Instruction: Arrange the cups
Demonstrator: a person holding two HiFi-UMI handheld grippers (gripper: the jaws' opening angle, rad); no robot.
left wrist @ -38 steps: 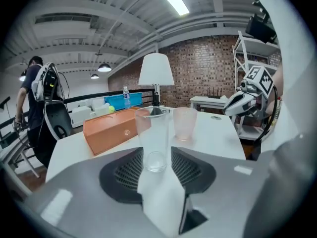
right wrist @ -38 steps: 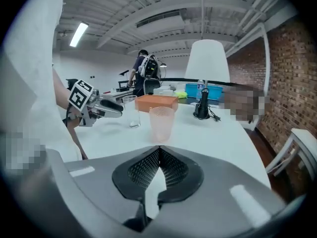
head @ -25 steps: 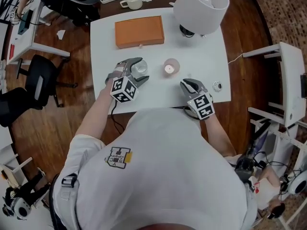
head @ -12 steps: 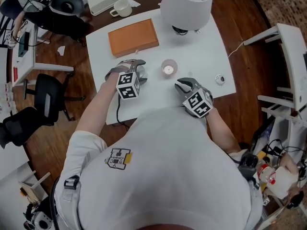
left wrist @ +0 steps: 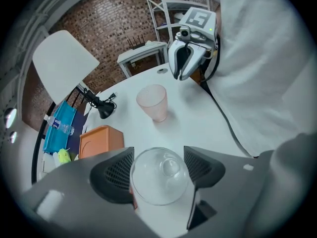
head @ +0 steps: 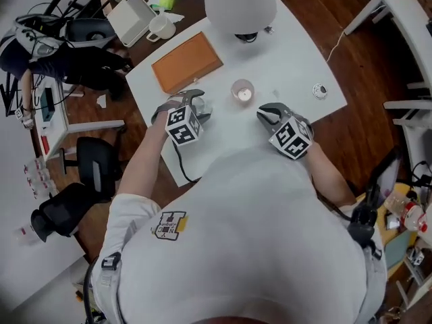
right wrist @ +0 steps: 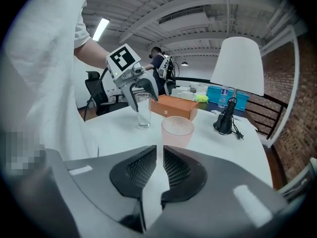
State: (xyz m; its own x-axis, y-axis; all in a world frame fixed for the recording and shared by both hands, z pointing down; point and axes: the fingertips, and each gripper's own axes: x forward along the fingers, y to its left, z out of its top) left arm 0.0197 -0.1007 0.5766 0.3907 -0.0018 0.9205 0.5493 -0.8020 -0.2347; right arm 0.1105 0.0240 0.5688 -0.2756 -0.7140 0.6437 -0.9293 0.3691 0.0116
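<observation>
A clear glass [head: 200, 104] stands upright on the white table [head: 290, 52]. My left gripper [head: 196, 104] reaches down over it. Its jaws have just been closing with the glass [left wrist: 159, 180] between them, and both pads now touch the rim. A pink cup [head: 242, 91] stands upright a short way to the right, free of both grippers. My right gripper [head: 265, 112] rests low near the table's front edge, shut and empty, pointing at the pink cup [right wrist: 177, 130]. In the right gripper view the left gripper [right wrist: 141, 90] straddles the glass [right wrist: 142, 110].
An orange box [head: 186, 61] lies behind the glass. A white table lamp [head: 239, 2] stands at the back, its black base beside the box. A small round object [head: 320, 90] sits near the right edge. A white mug [head: 160, 27] and clutter lie on the desk beyond.
My left gripper has rolled about the glass and its jaws have narrowed onto it. The right gripper and pink cup kept their places. The head view has swung round.
</observation>
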